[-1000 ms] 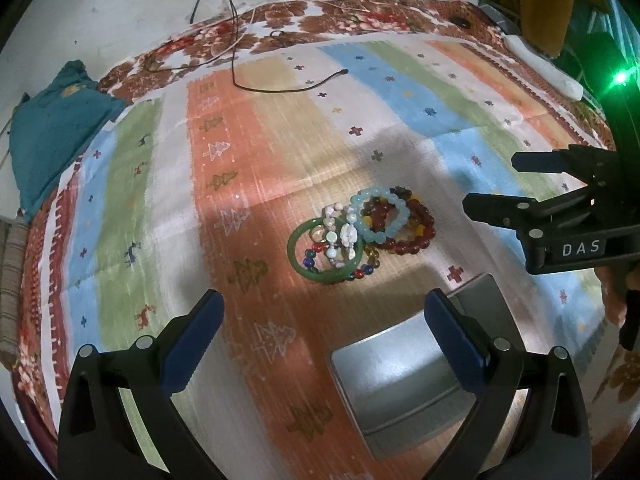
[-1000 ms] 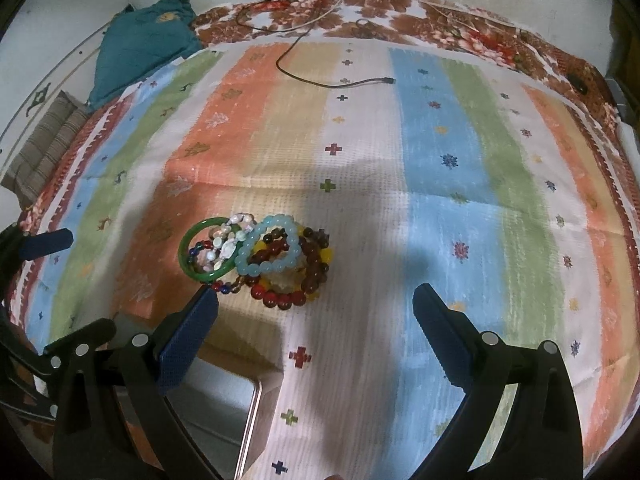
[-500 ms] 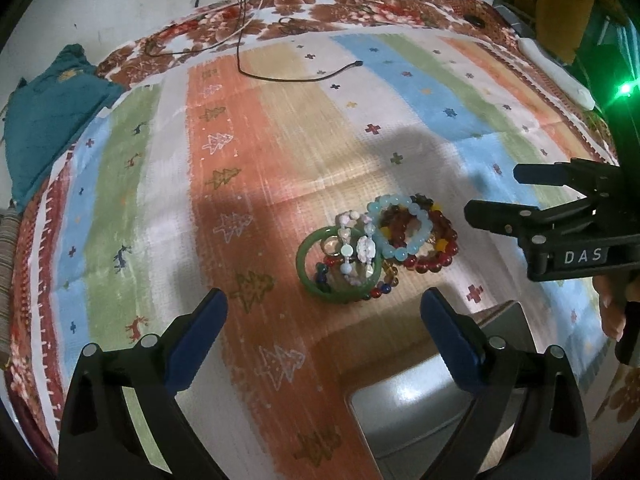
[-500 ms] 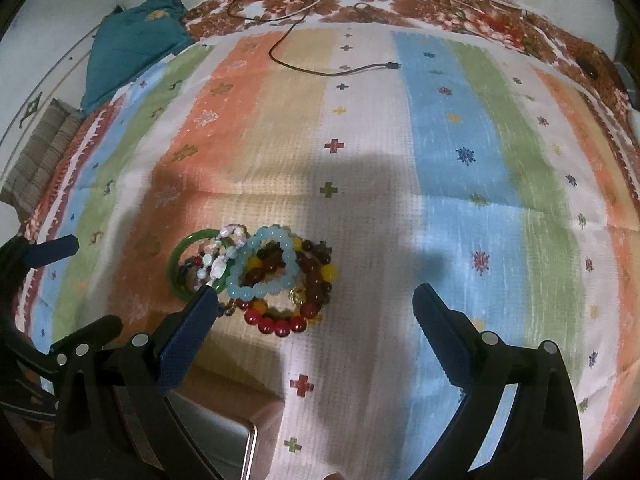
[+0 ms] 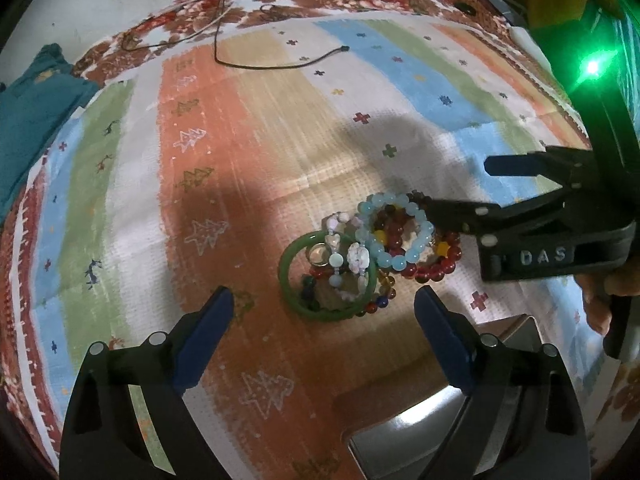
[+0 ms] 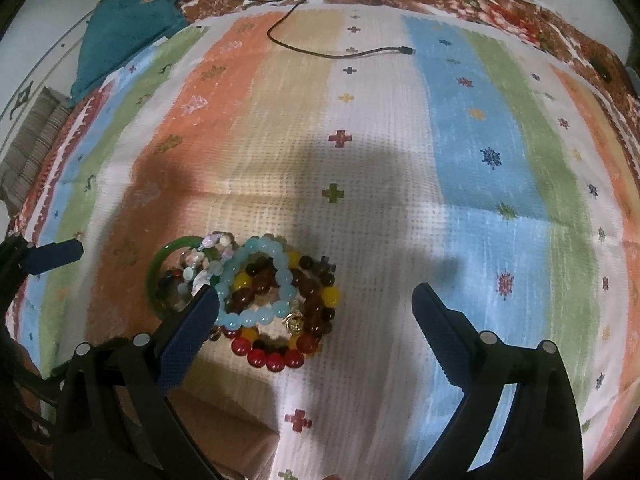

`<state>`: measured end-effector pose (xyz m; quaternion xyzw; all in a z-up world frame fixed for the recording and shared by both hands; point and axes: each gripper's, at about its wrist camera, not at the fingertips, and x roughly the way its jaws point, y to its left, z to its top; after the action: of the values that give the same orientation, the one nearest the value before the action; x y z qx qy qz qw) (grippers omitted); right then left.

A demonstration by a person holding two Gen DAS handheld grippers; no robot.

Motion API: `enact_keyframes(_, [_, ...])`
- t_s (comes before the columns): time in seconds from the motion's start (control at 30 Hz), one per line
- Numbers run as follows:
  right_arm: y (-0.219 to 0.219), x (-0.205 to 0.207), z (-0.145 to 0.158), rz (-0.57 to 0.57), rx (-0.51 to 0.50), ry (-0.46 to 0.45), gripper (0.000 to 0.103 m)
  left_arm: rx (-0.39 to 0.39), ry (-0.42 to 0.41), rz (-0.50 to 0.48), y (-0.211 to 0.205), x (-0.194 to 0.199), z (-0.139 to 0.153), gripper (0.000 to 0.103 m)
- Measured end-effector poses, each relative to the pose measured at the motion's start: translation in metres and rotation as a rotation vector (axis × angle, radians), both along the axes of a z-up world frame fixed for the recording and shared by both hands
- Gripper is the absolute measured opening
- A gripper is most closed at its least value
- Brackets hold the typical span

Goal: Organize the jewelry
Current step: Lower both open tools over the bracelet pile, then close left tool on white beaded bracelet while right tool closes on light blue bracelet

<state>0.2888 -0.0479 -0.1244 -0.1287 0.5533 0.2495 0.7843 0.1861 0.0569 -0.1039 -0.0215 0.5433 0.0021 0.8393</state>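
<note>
A pile of bracelets lies on the striped cloth: a green bangle (image 5: 289, 280) (image 6: 154, 276), a light blue bead bracelet (image 5: 390, 258) (image 6: 244, 318), a red and brown bead bracelet (image 5: 436, 270) (image 6: 276, 360) and a pale stone strand (image 5: 340, 256). My left gripper (image 5: 324, 308) is open, just in front of the green bangle. My right gripper (image 6: 316, 312) is open and low over the pile, its left finger (image 6: 192, 328) beside the blue bracelet. In the left wrist view the right gripper (image 5: 460, 188) reaches in from the right.
A grey metal box (image 5: 412, 436) stands at the near right, its edge behind my left gripper. A black cable (image 5: 280, 62) (image 6: 340, 50) lies at the far side of the cloth. A teal cloth (image 5: 28, 120) (image 6: 124, 28) lies at the far left.
Both grippers have moved closer to the bracelet pile. The right gripper's finger now reaches the blue bracelet. The bracelets have not moved.
</note>
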Motion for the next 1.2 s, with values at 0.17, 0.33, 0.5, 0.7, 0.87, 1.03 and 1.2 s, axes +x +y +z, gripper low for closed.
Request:
enact_keyframes(0.17, [0.008, 0.006, -0.009, 0.01, -0.02, 0.004, 0.081, -0.004, 0.006, -0.012, 0.0, 0.006, -0.005, 0.089])
enact_keyframes(0.33, [0.013, 0.01, -0.016, 0.016, -0.032, 0.008, 0.075, -0.009, 0.019, -0.012, 0.001, 0.011, -0.01, 0.086])
enact_keyframes(0.5, [0.016, 0.013, -0.023, 0.028, -0.05, 0.014, 0.065, -0.019, 0.037, -0.017, 0.002, 0.016, -0.017, 0.079])
enact_keyframes(0.7, [0.022, 0.017, -0.03, 0.049, -0.055, 0.026, 0.053, -0.024, 0.05, -0.032, -0.001, 0.024, -0.025, 0.077])
enact_keyframes(0.87, [0.028, 0.017, -0.034, 0.076, -0.04, 0.05, 0.034, -0.028, 0.063, -0.043, -0.003, 0.03, -0.032, 0.072])
enact_keyframes(1.03, [0.031, 0.019, -0.036, 0.08, -0.047, 0.051, 0.022, -0.036, 0.072, -0.053, -0.004, 0.033, -0.037, 0.062])
enact_keyframes(1.2, [0.03, 0.019, -0.035, 0.086, -0.033, 0.046, 0.012, -0.043, 0.081, -0.057, -0.006, 0.037, -0.041, 0.052])
